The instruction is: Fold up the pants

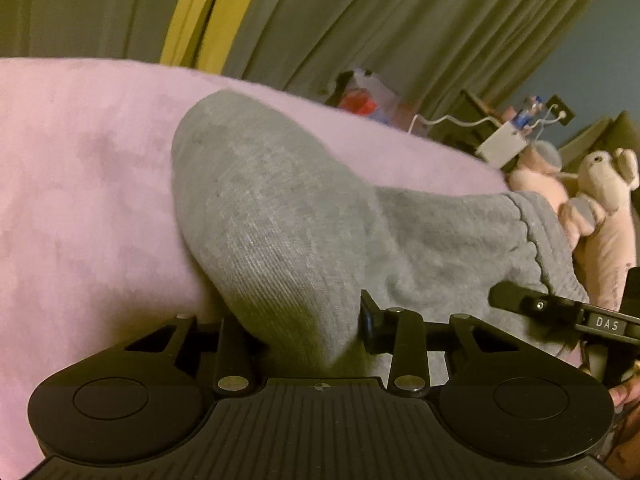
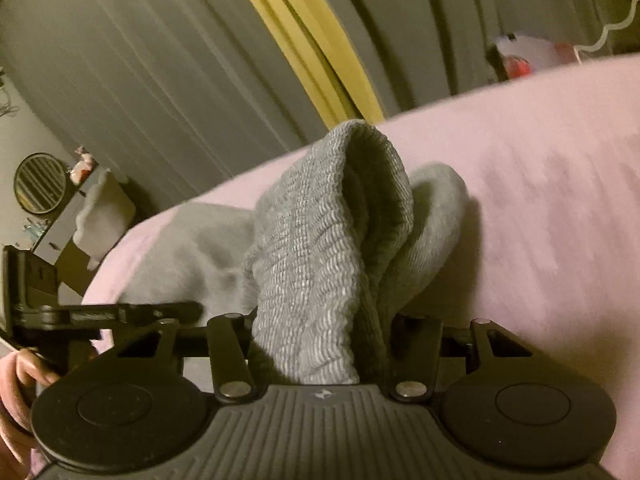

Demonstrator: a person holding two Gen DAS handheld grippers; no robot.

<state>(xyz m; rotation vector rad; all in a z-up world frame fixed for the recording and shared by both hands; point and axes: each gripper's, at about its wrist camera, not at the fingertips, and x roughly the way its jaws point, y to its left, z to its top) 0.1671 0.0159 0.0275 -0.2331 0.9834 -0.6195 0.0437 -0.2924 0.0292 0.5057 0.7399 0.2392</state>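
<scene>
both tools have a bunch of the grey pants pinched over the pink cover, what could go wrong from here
1. The left tool holds a thick bunched fold of the grey pants, not a flat edge, so layers may slip out unevenly.
2. The right tool grips the ribbed waistband crumpled, so the fold may come out crooked.
3. The pants rest on the soft pink cover, which could drag up with them.

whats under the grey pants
A pink blanket lies under the grey pants wherever their edges show. Whatever lies beneath the bunched folds, and beneath the blanket, is covered.
</scene>
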